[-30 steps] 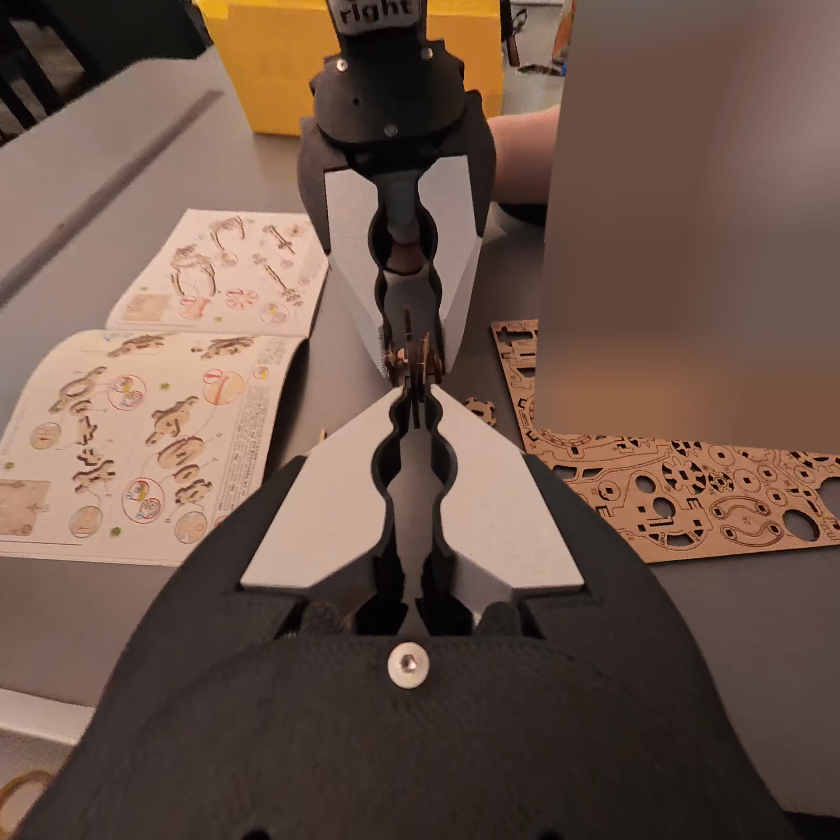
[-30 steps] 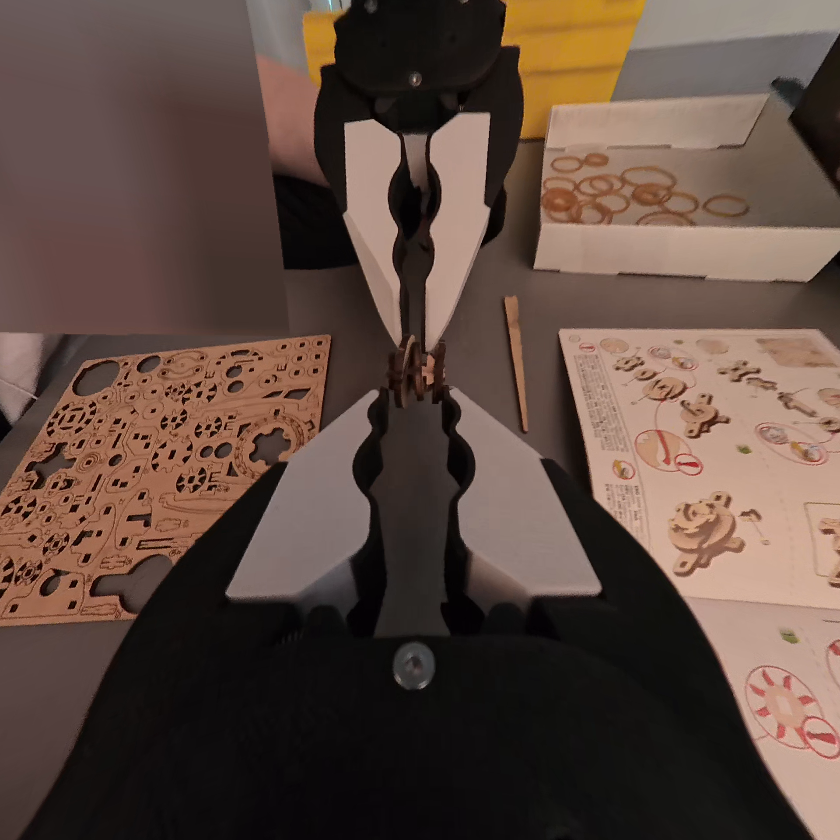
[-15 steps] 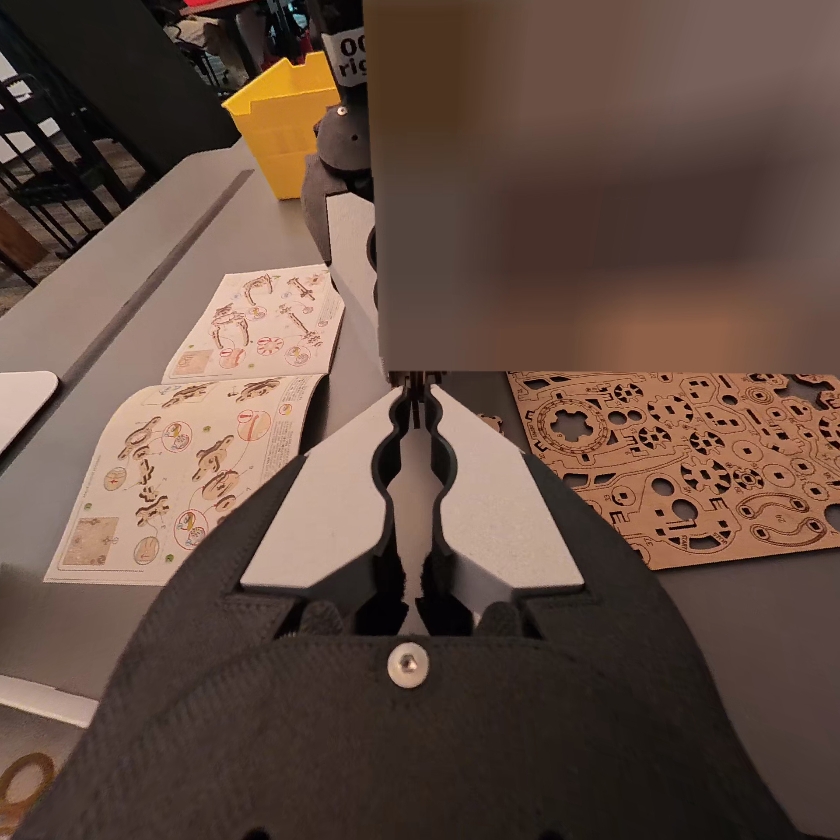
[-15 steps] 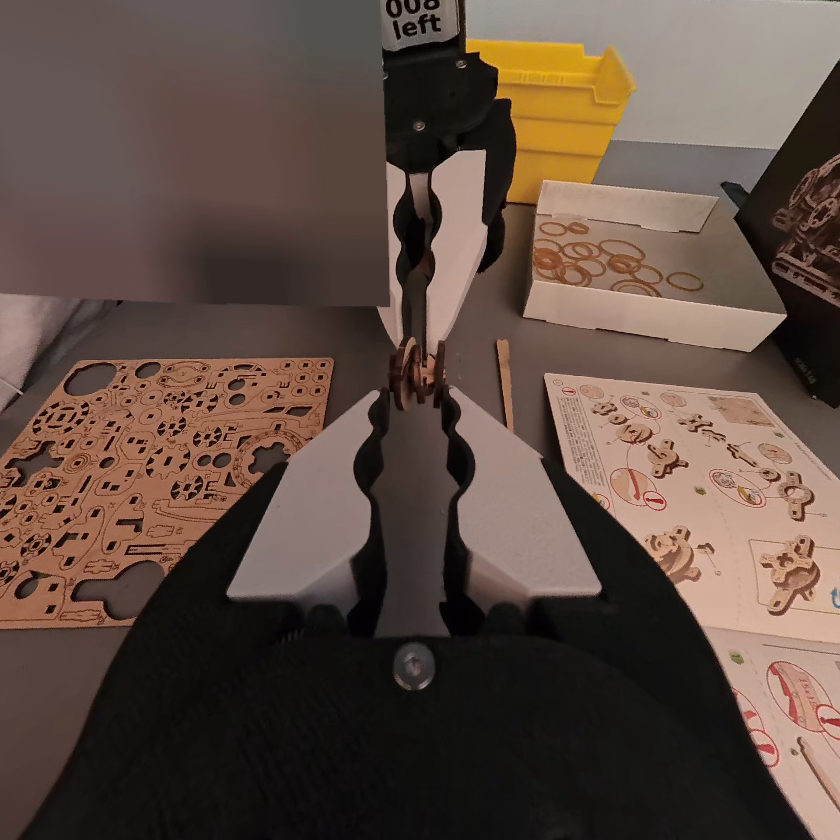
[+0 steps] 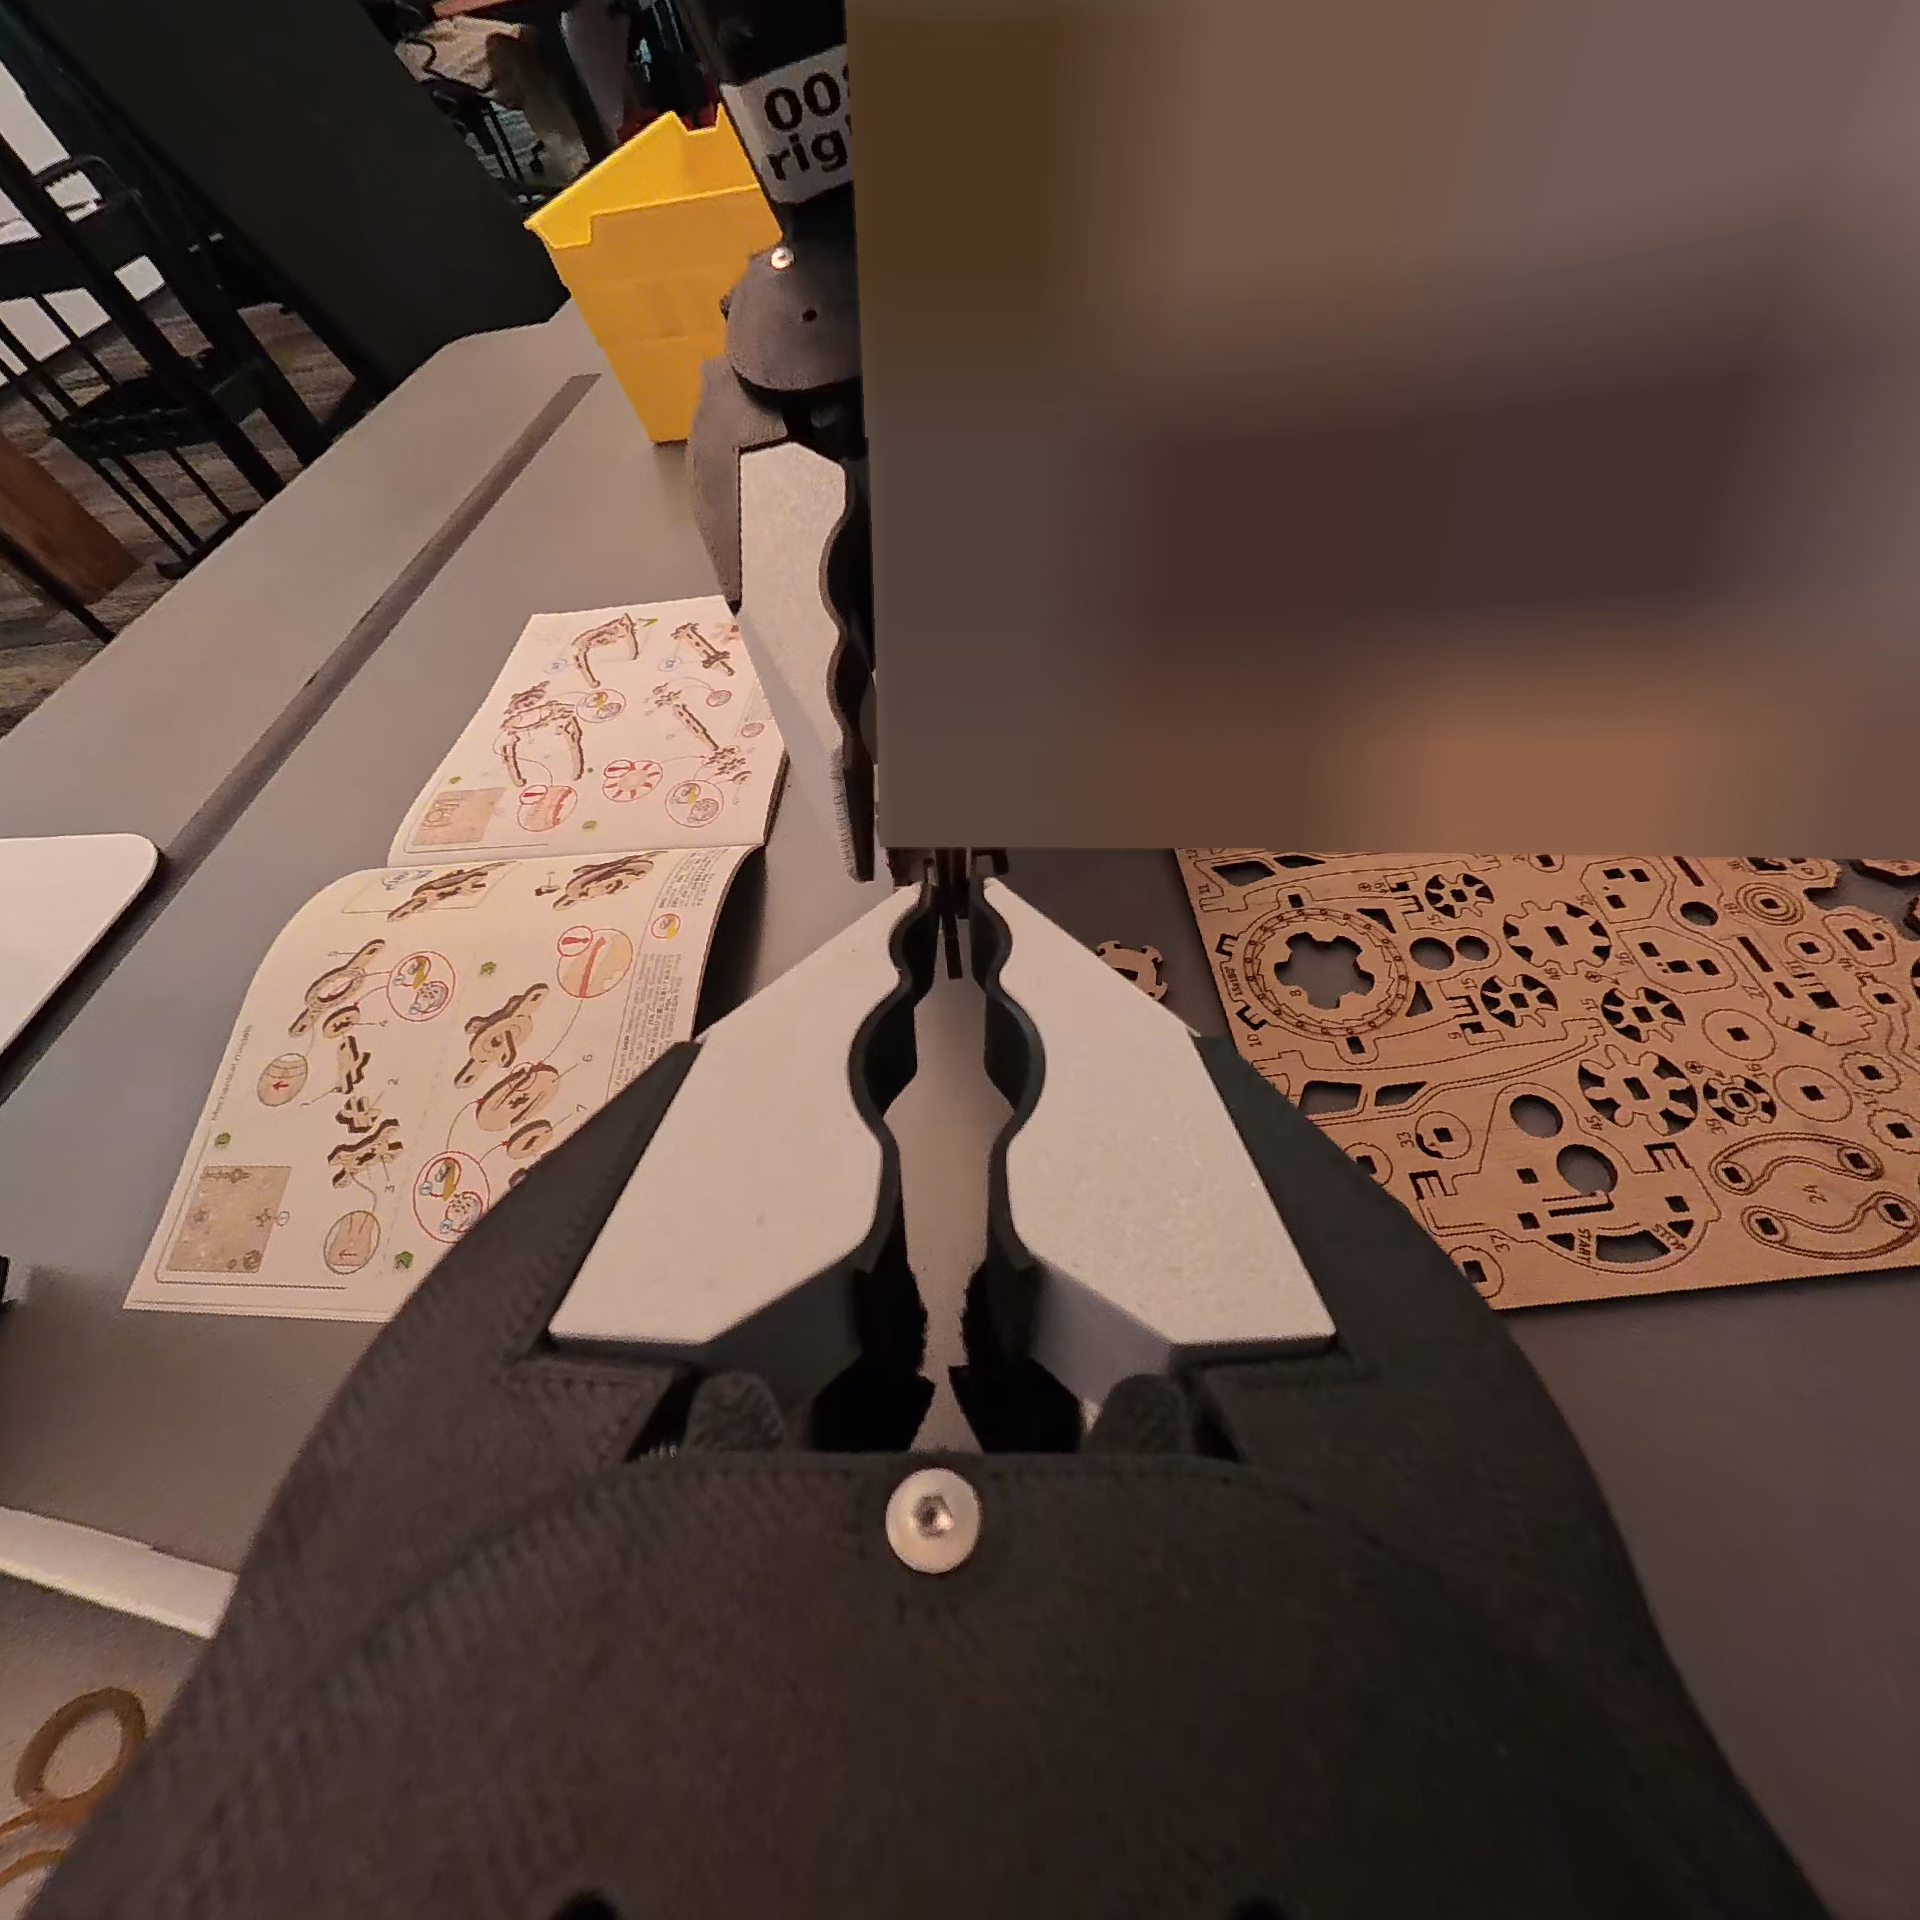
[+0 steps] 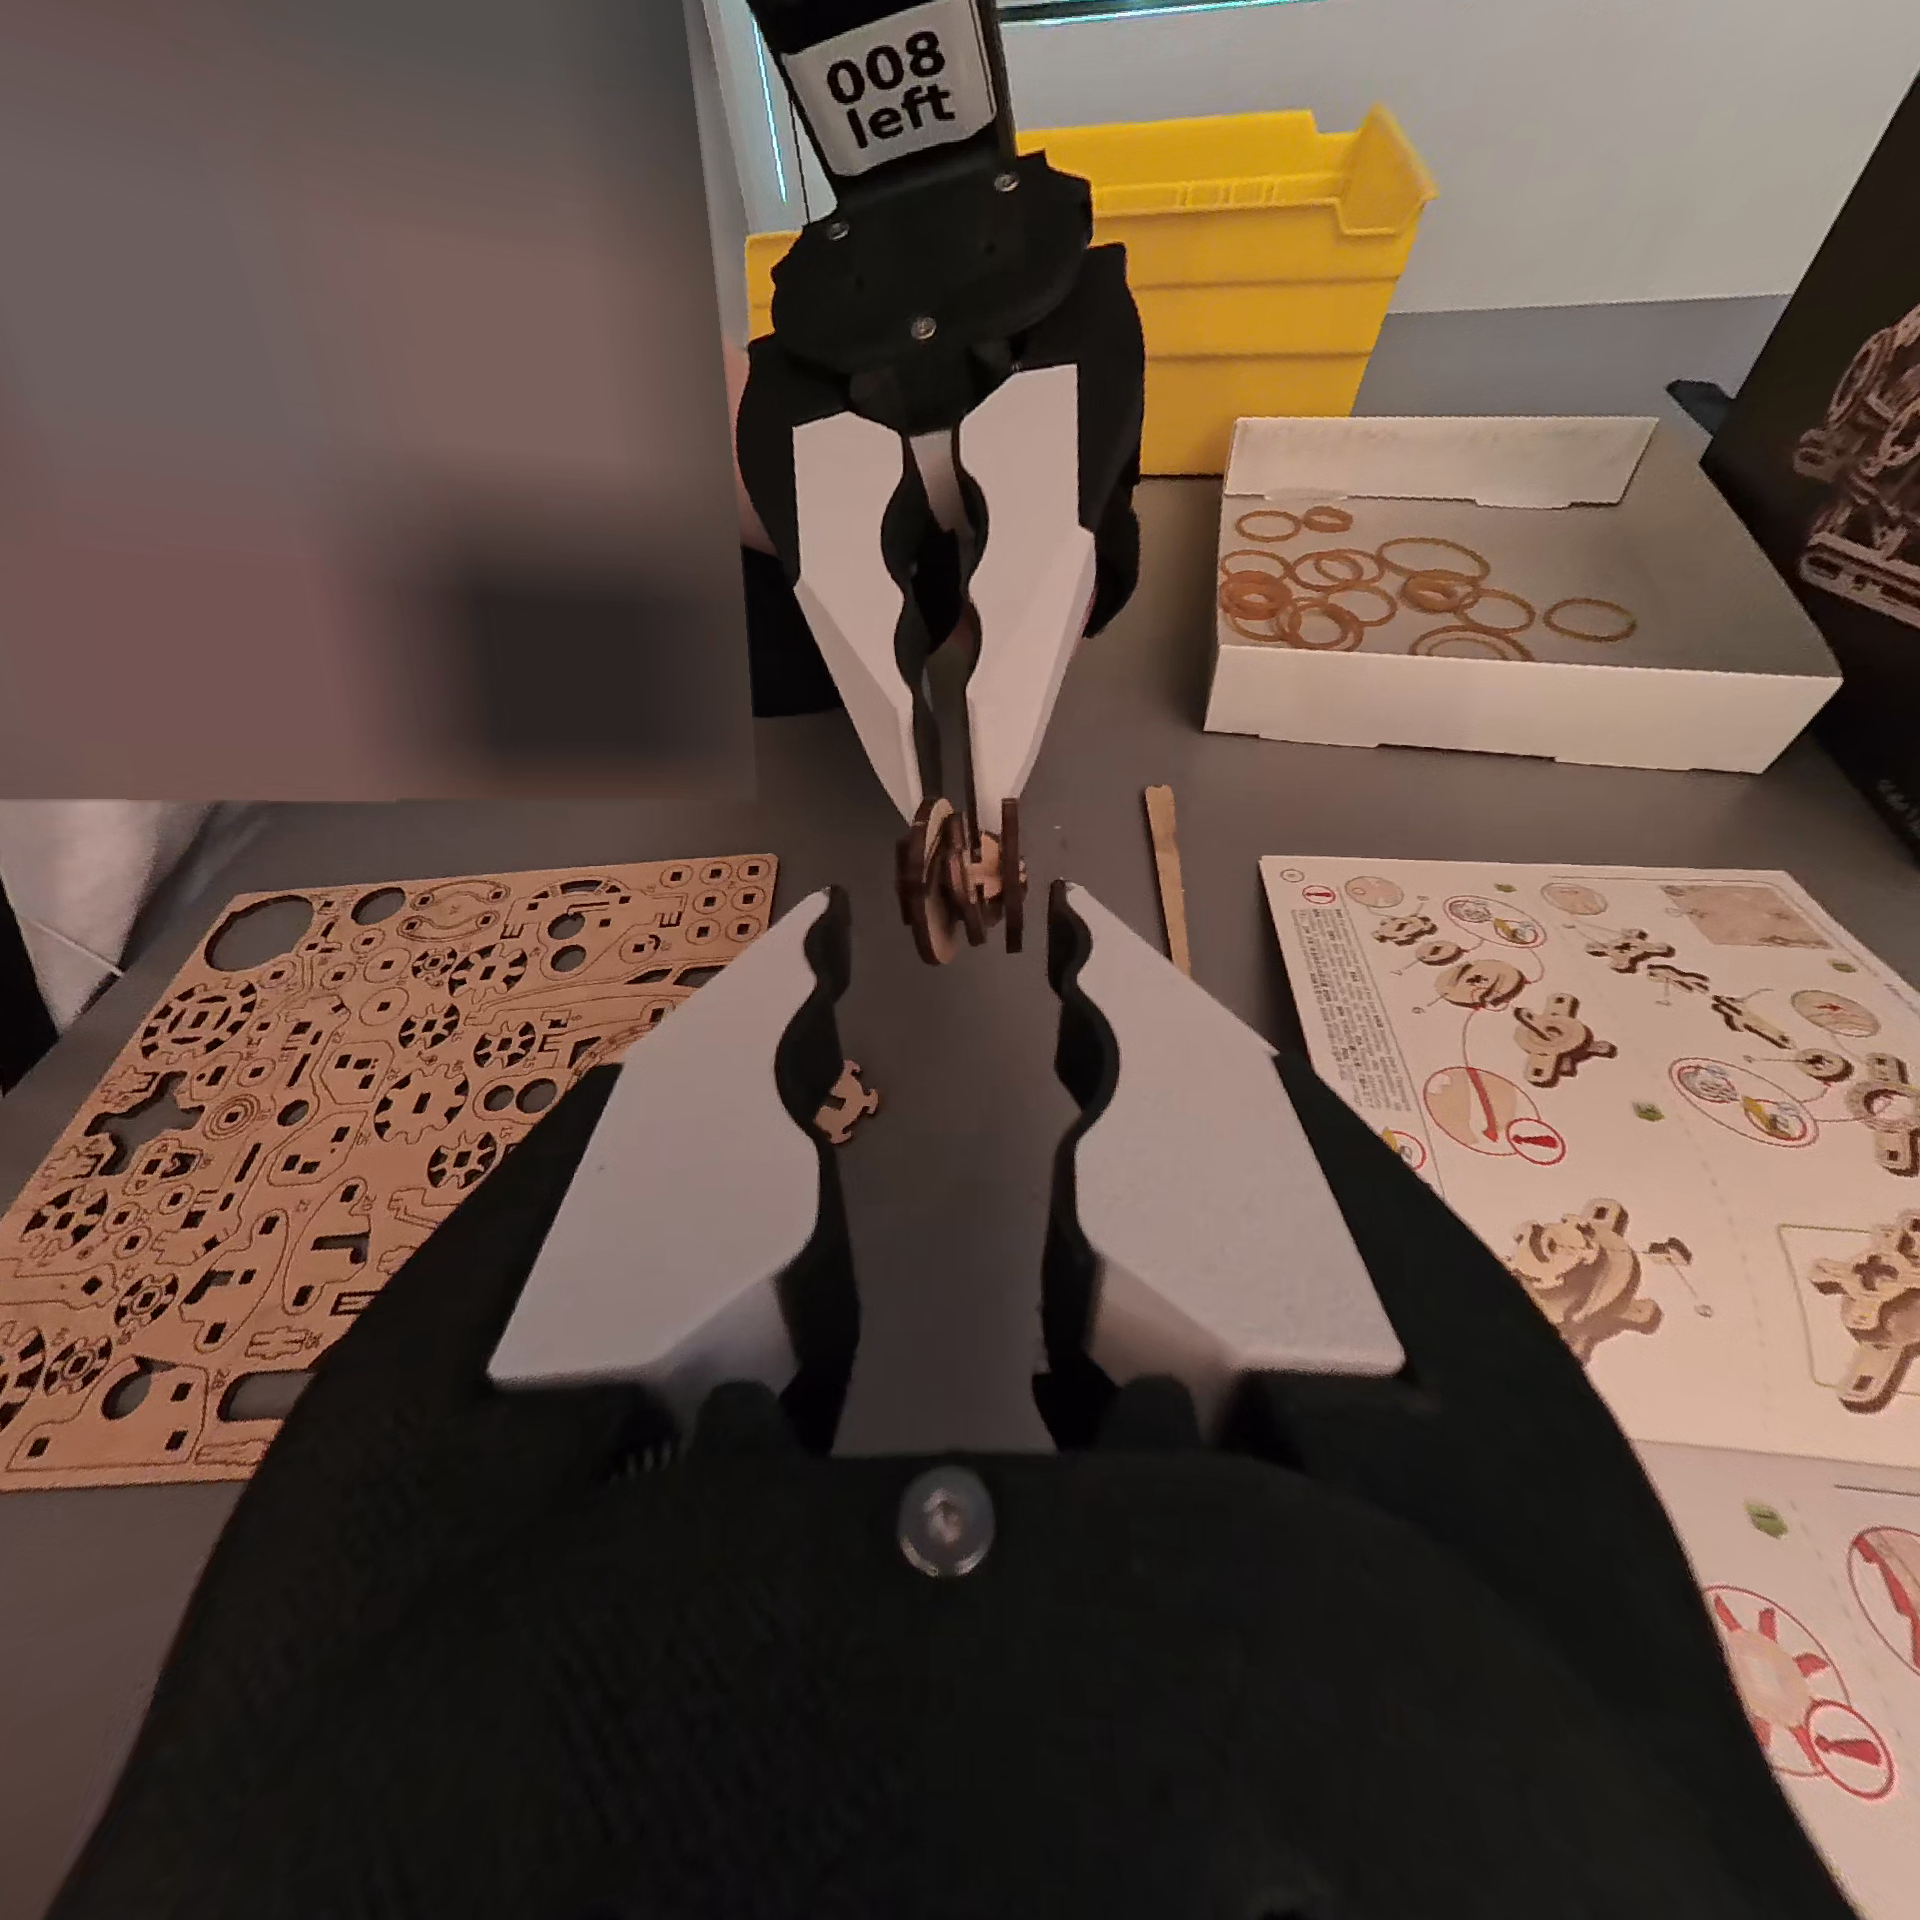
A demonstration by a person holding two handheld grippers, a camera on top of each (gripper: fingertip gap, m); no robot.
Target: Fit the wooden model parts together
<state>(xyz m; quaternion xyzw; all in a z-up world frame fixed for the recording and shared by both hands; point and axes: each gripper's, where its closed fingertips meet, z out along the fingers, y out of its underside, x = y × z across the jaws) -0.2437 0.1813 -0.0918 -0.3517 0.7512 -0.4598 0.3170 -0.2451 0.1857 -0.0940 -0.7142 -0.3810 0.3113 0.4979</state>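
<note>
A small wooden assembly of stacked discs (image 6: 956, 894) hangs above the grey table (image 6: 935, 758). My left gripper (image 6: 954, 816) is shut on it from the far side. In the left wrist view, the left gripper (image 5: 948, 899) pinches a thin edge of the assembly (image 5: 948, 940). My right gripper (image 6: 945, 925) is open, with its tips on either side of the assembly and just short of it, not touching. In the left wrist view a blur patch hides most of the right gripper; one finger (image 5: 790, 644) shows.
A laser-cut wooden sheet (image 6: 312, 1091) lies left and an open instruction booklet (image 6: 1610, 1091) right. A loose small gear piece (image 6: 847, 1107) and a wooden stick (image 6: 1164, 873) lie on the table. Behind are a white box of rubber bands (image 6: 1507, 717), a yellow bin (image 6: 1247, 312) and a dark box (image 6: 1849, 468). Left and right tips are no more than a few centimetres apart. From either gripper's tips it is about 10 cm to the wooden stick (image 6: 1164, 873).
My right gripper has opened, let go of the wooden assembly and drawn back a little. My left gripper keeps hold of it. Both views have tilted up.
</note>
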